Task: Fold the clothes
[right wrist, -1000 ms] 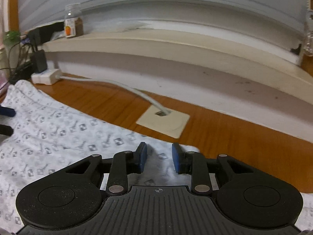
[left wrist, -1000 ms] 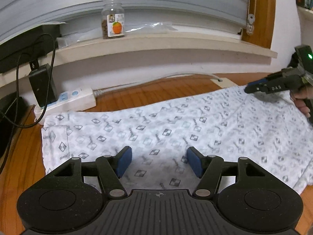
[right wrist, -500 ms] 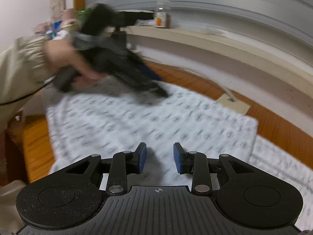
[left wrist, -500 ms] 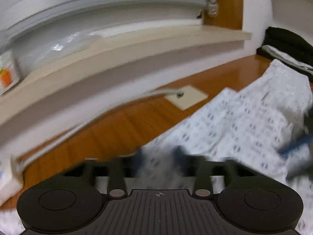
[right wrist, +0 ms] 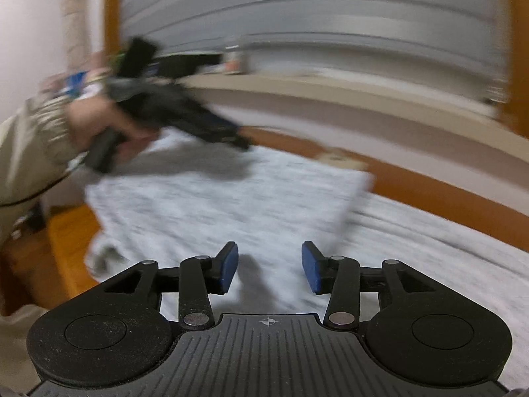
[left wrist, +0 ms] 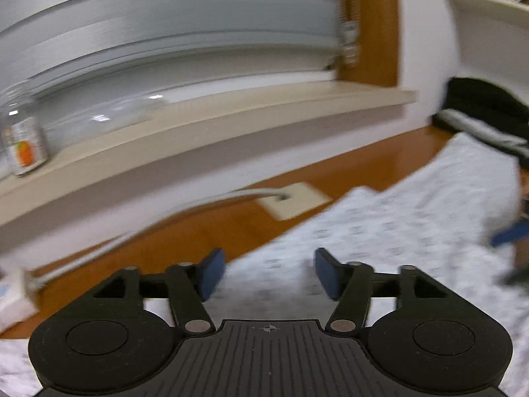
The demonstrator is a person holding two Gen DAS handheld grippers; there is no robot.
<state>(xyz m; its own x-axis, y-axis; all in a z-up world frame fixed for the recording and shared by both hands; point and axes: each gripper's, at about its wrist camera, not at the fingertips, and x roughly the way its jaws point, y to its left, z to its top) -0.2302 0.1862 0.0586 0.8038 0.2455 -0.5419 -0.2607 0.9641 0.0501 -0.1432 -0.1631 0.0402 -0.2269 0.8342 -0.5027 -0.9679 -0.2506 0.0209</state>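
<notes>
Both sets of jaws are opening, empty — I'm releasing the left gripper (left wrist: 269, 273) and right gripper (right wrist: 269, 266) above the patterned garment (right wrist: 205, 205), aiming to leave the fold's edges aligned.

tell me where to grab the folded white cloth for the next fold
Probably at the folded white cloth's raised right-hand corner, which lies doubled over the lower layer with its edge exposed. Come at it from the right, low along the wooden table, so one finger slides under the edge. The right claw is opening, with nothing between its pads, and sits nearest.
</notes>
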